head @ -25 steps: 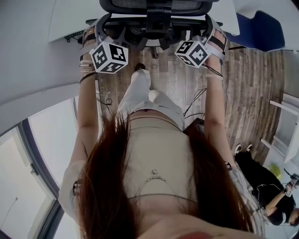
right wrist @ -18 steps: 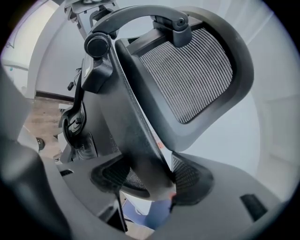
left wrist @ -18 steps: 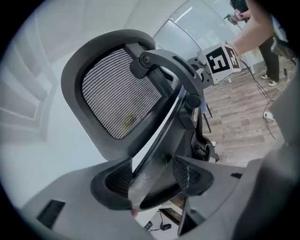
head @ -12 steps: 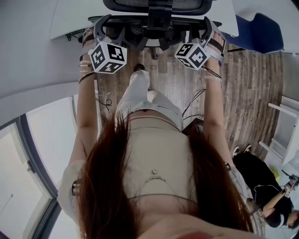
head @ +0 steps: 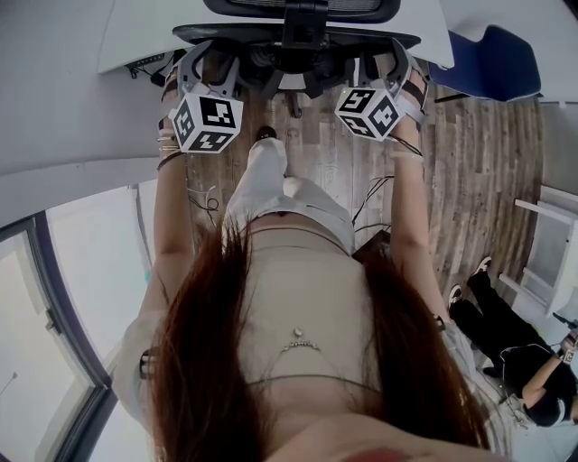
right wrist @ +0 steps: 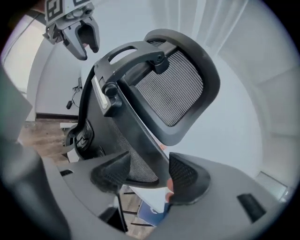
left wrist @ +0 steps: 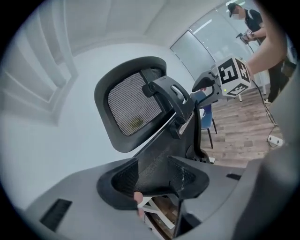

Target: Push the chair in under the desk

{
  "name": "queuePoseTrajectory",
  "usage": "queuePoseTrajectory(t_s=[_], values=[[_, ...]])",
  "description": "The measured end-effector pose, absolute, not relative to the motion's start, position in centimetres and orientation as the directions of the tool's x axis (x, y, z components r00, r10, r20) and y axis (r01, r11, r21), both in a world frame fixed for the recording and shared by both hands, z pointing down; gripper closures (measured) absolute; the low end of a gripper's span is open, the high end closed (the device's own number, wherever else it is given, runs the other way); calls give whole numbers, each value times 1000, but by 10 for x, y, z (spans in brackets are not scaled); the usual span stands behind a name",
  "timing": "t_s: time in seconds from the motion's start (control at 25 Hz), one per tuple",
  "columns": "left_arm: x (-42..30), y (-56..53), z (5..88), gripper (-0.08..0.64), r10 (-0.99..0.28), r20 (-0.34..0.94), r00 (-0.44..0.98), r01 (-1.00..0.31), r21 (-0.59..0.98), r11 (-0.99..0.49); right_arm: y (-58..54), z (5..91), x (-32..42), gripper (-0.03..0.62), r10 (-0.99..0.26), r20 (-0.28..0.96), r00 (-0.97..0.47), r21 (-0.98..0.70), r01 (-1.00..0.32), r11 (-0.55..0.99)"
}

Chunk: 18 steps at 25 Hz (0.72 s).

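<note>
Chair [head: 302, 34] stands at the far end, against the white desk [head: 126, 36]. Left gripper [left wrist: 154, 180], jaws just closing, clamps the backrest's left edge, and right gripper [right wrist: 149, 174] grips the right edge.

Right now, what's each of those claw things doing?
Left gripper: jaws have just been closing, now gripping the chair backrest.
Right gripper: closed on the backrest's other edge.

The chair [head: 302, 27] runs off the head view's top edge, its seat perhaps under the desk [head: 126, 36].
</note>
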<state>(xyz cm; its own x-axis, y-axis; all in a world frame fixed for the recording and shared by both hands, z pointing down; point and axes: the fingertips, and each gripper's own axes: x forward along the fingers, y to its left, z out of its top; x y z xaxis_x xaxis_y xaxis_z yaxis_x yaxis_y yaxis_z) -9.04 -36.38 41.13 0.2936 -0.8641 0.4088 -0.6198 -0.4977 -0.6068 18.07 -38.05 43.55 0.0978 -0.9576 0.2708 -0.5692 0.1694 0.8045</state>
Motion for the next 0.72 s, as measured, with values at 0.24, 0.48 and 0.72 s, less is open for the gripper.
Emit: queuePoseTrajectory(t_s=[0.24,0.48,0.72], values=[[-91,-342,391,420,-894,336,297,-703,-556,-443,-353,421,181,321,-955,288,67,706,-689,165],[-82,-319,387,456,-899,312,308,-740,-515,-433,-328,420,183,327,-950,310,46,669,-721,183],[-78,-296,389,479,-900,303,313,-765,-482,-428,-304,425,178,356,-935,354,0,580,-785,219]])
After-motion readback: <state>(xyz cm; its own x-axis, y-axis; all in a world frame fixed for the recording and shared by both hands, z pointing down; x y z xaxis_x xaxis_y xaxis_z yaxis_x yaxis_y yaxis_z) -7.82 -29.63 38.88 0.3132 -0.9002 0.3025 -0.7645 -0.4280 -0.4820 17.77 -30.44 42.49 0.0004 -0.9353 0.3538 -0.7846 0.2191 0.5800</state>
